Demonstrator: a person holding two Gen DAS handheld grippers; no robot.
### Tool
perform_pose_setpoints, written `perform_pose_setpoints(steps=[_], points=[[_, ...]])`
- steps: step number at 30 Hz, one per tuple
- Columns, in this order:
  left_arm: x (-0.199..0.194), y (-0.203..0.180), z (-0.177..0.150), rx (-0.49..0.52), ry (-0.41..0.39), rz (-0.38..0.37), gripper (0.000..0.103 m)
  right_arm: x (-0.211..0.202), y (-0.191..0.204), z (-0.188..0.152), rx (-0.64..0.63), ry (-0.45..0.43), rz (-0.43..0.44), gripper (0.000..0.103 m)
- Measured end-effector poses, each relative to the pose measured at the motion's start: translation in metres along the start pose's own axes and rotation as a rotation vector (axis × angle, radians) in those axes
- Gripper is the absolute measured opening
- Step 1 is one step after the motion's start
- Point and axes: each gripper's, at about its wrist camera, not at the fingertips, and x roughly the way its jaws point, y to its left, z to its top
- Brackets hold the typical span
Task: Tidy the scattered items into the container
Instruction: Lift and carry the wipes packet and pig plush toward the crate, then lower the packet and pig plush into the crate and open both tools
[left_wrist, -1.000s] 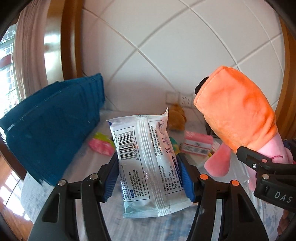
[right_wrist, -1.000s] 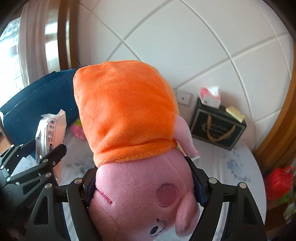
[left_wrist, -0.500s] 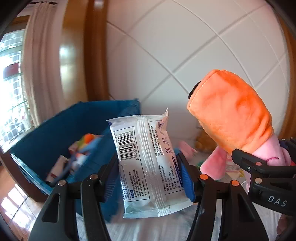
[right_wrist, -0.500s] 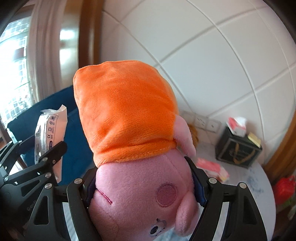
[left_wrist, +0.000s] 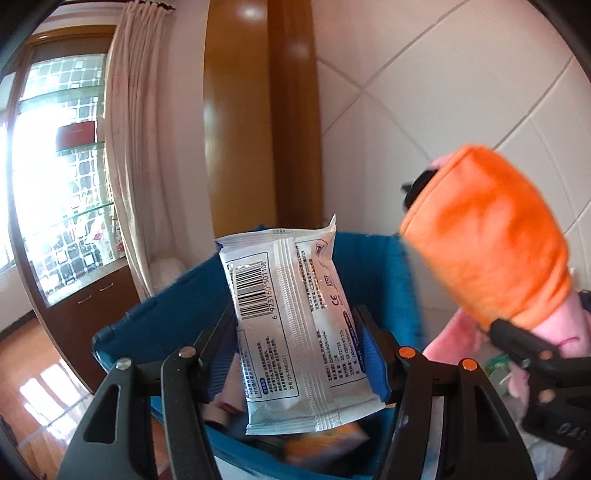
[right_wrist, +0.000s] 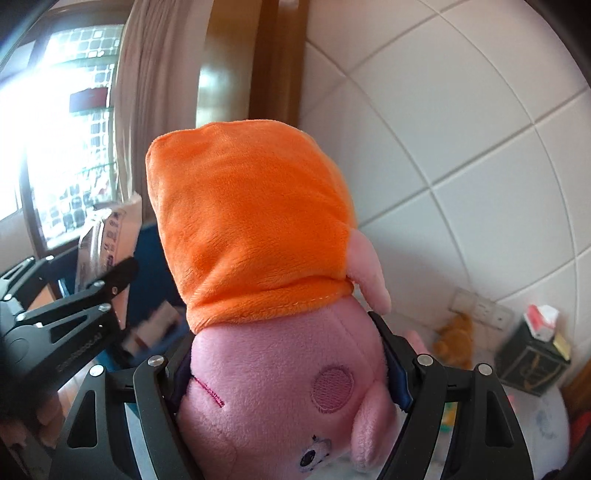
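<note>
The container (left_wrist: 373, 266) is deep blue. Above it, the packet (left_wrist: 295, 325) is white with a black barcode, black print and small blue marks. Right of the container, the plush pig (right_wrist: 280, 387) is pink with an orange dress, a darker pink cheek patch and a dark red stitched mouth. The left gripper (left_wrist: 299, 358) is black with blue pads and orange rivets; the right gripper (right_wrist: 291, 373) is black with blue pads. Left of the container hangs a cream curtain (left_wrist: 136, 147); behind it, the wall tiles (left_wrist: 461, 92) are white

Bright daylight – window (left_wrist: 55, 177) glare blown out at left, motion blur, fisheye-bent edges
</note>
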Motion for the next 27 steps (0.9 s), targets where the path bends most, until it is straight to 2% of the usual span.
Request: perform_pose_setpoints(steps=[6, 12, 14, 15, 16, 27], points=[[0.086, 0.052, -0.004, 0.049, 0.106, 0.0, 0.059, 0.059, 0.077, 0.011, 0.035, 0.08, 0.021, 0.08], [0.138, 0.079, -0.021, 0.037, 0.197, -0.03, 0.061, 0.097, 0.118, 0.012, 0.012, 0.149, -0.015, 0.08], [0.146, 0.086, -0.025, 0.035, 0.203, -0.029, 0.071, 0.104, 0.122, 0.014, 0.015, 0.159, -0.027, 0.08], [0.147, 0.089, -0.027, 0.034, 0.198, -0.028, 0.081, 0.109, 0.126, 0.015, 0.016, 0.163, -0.028, 0.08], [0.147, 0.092, -0.029, 0.033, 0.19, -0.031, 0.086, 0.112, 0.128, 0.015, 0.015, 0.166, -0.031, 0.08], [0.154, 0.115, -0.04, -0.015, 0.219, -0.046, 0.087, 0.126, 0.149, 0.016, 0.002, 0.193, -0.047, 0.082]])
